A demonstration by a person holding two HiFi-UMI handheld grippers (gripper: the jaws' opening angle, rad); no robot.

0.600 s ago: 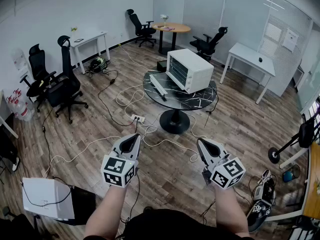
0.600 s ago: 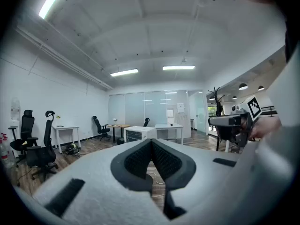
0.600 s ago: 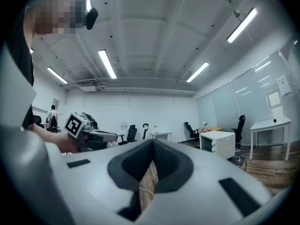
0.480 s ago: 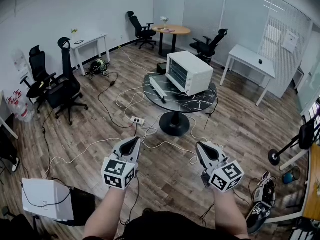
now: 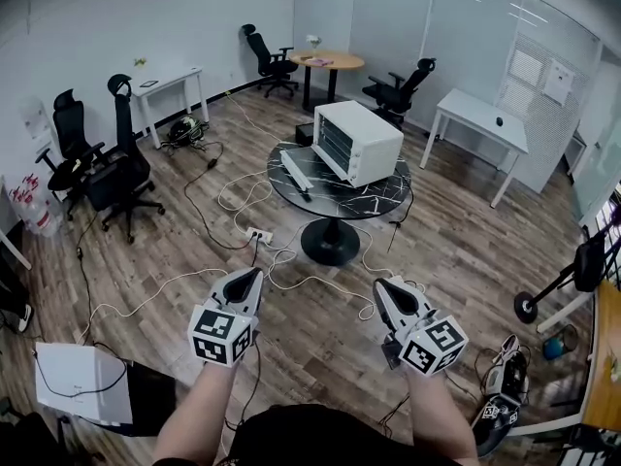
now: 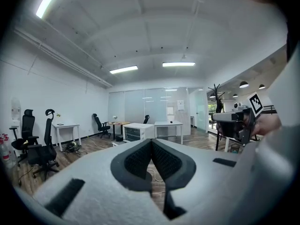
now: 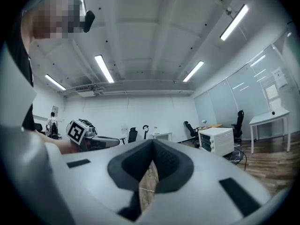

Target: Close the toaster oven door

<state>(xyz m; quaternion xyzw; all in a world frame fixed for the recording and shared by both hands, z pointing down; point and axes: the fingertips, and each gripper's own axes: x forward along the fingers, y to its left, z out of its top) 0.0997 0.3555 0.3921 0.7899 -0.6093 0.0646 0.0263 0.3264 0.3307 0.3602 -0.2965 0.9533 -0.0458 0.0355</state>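
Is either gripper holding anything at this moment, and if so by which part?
Nothing is held. The left gripper and right gripper both have jaws closed on nothing; the toaster oven sits on the table ahead, untouched.

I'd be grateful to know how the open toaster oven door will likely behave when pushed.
The door looks like a rigid flat panel folded down, so it probably swings up without flexing. The toaster oven stands on a single-pedestal table, so a hard shove might slide it or rock the table.
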